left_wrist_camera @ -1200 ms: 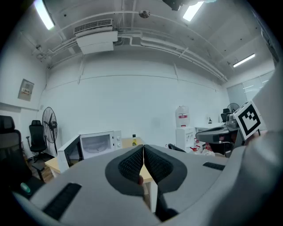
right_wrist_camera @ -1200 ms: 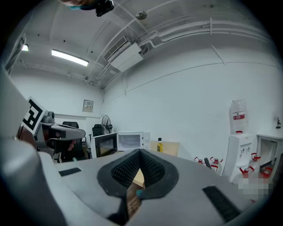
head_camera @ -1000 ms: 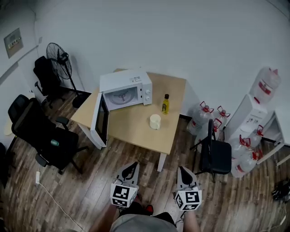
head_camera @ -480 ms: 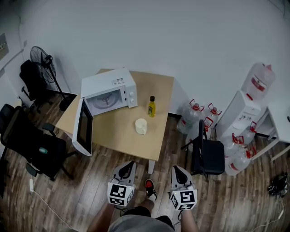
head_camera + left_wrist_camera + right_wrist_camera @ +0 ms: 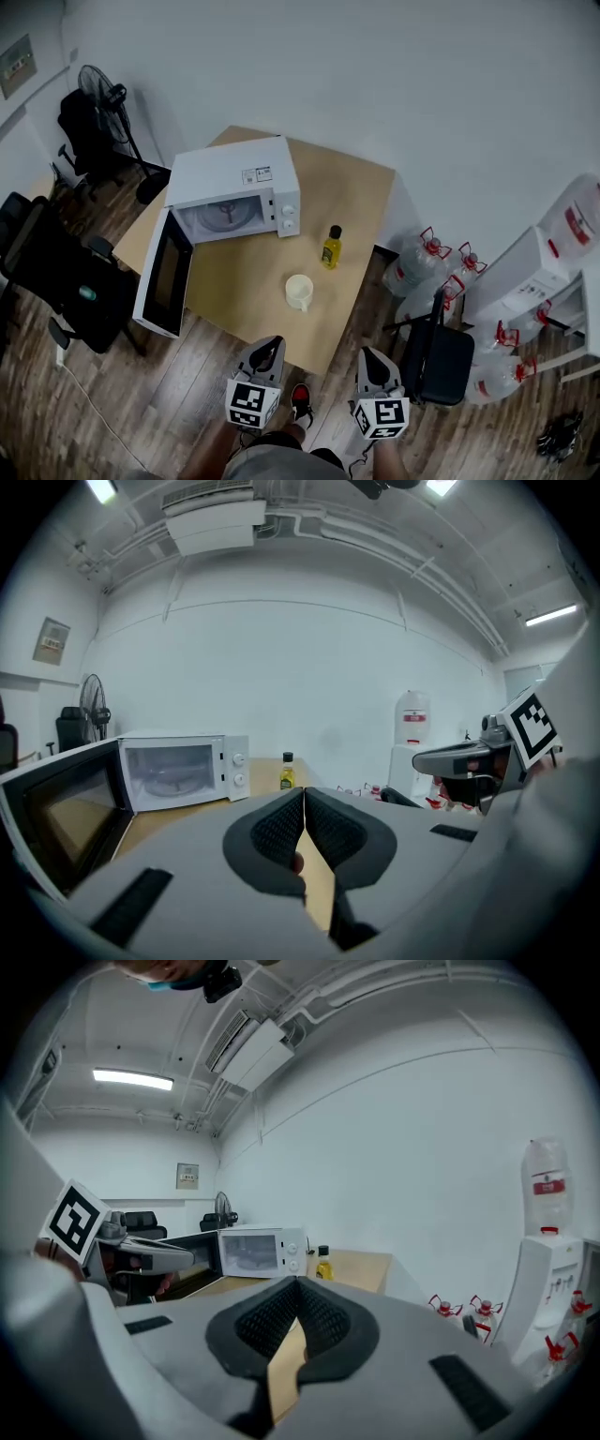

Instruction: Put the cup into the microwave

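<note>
Your left gripper (image 5: 271, 345) was shut tight, with nothing in it. Your right gripper (image 5: 373, 356) was shut too, and empty. Both pointed at the table (image 5: 352, 192) but touched nothing. The cup (image 5: 299, 292) stood on the table, in front of the microwave (image 5: 234, 187), whose door was open.

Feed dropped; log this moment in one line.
cup on table, untouched | microwave door open | left gripper shut, empty | right gripper shut, empty

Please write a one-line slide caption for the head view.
Left gripper and right gripper, both shut, face a table with an open microwave, a cup and a bottle.
</note>
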The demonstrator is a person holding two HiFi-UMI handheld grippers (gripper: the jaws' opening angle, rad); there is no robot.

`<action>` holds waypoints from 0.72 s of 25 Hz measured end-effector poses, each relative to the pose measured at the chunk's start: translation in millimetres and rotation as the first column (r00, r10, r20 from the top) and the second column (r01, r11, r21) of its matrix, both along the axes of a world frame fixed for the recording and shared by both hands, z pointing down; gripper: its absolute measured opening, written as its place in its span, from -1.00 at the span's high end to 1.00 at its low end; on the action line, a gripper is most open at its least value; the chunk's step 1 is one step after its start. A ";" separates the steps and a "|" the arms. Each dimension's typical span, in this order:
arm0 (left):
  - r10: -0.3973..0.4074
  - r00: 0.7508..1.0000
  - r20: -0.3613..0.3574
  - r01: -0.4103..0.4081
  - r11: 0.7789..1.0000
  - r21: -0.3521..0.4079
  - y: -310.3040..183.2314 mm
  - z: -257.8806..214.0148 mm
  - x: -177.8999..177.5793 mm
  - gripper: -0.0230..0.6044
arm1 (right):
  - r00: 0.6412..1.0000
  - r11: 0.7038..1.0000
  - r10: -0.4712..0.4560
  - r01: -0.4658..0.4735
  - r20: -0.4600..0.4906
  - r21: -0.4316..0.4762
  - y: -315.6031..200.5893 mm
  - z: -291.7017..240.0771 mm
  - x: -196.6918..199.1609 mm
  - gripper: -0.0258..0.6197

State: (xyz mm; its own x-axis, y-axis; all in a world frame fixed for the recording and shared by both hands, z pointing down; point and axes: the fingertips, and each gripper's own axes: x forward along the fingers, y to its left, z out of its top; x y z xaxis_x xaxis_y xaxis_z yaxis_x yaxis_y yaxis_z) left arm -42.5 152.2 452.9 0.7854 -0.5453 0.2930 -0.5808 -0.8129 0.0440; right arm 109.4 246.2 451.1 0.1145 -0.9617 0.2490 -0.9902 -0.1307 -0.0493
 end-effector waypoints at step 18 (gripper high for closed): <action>-0.278 0.960 0.039 0.280 0.957 -0.078 -100.2 37.6 46.4 0.85 | 0.958 0.957 -0.281 0.284 0.048 -0.059 -163.7 35.8 61.8 0.87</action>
